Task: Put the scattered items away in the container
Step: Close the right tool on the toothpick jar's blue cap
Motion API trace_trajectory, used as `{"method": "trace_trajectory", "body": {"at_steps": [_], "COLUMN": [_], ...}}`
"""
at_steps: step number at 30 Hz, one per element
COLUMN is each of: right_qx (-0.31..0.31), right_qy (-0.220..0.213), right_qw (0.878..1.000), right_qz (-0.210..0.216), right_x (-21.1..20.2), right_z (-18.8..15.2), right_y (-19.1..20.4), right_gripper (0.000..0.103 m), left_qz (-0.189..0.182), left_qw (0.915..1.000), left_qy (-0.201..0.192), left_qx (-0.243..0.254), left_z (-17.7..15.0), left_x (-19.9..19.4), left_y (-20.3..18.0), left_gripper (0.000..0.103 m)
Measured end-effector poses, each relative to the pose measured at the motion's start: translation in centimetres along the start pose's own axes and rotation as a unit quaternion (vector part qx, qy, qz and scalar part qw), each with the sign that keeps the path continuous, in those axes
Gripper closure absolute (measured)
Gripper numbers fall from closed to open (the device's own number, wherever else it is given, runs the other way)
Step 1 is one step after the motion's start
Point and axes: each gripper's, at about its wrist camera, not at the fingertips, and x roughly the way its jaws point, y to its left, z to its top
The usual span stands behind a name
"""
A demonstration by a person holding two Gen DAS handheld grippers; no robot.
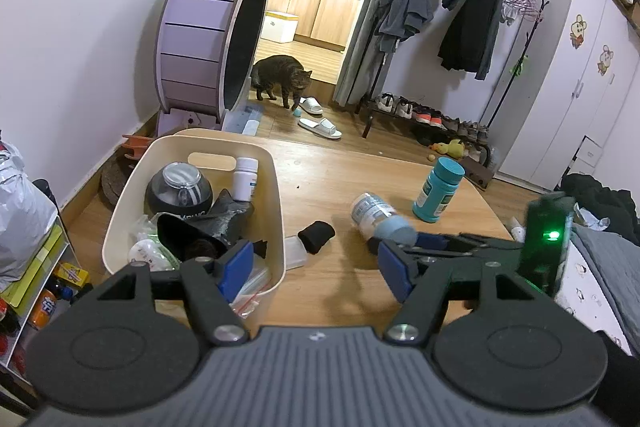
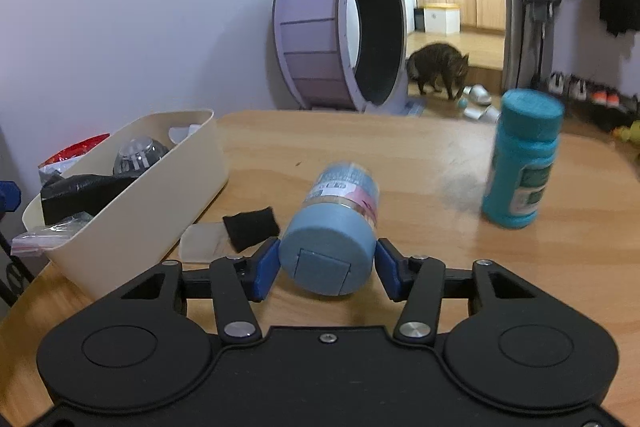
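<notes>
A cream bin [image 1: 120, 219] [image 2: 160, 195] on the wooden table holds a dark round jar, a white pill bottle [image 1: 245, 179], black cloth and plastic bags. A light-blue-capped bottle [image 2: 332, 227] [image 1: 380, 217] lies on its side; my right gripper [image 2: 326, 267] has its blue pads on both sides of the cap, seemingly touching it. The right gripper also shows in the left wrist view [image 1: 412, 243]. A teal bottle [image 2: 520, 163] [image 1: 438, 189] stands upright to the right. A black cloth piece [image 1: 316, 235] [image 2: 250, 227] and a clear flat case [image 2: 200, 241] lie beside the bin. My left gripper [image 1: 316, 273] is open and empty above the bin's near corner.
A purple cat wheel [image 1: 208, 39] stands by the wall, with a cat [image 1: 280, 77] and slippers on the floor beyond the table. A clothes rack [image 1: 472, 7] with shoes under it stands at the right. A shelf with cans [image 1: 44, 303] is at the left.
</notes>
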Motion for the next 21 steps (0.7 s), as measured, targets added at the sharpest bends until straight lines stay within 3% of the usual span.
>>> {"method": "trace_trajectory", "body": {"at_steps": [9,21], "right_qx": [-0.038,-0.07], "right_qy": [-0.02,-0.007], "right_qw": [0.999,0.997], "right_qz": [0.021,0.037], "right_x": [-2.6,-1.9], "right_z": [1.6,1.8], "right_y": [-0.4,-0.2], "right_gripper": [0.053,0.051], "left_qz": [-0.005,-0.019], "left_qw": [1.0,0.9996], "left_qy": [-0.004,0.001], "left_qx": [0.003,0.021], "left_z": [0.0,-0.1], "left_x": [-0.3,-0.4], "left_y": [-0.2,-0.5], "left_gripper": [0.035,0.035]}}
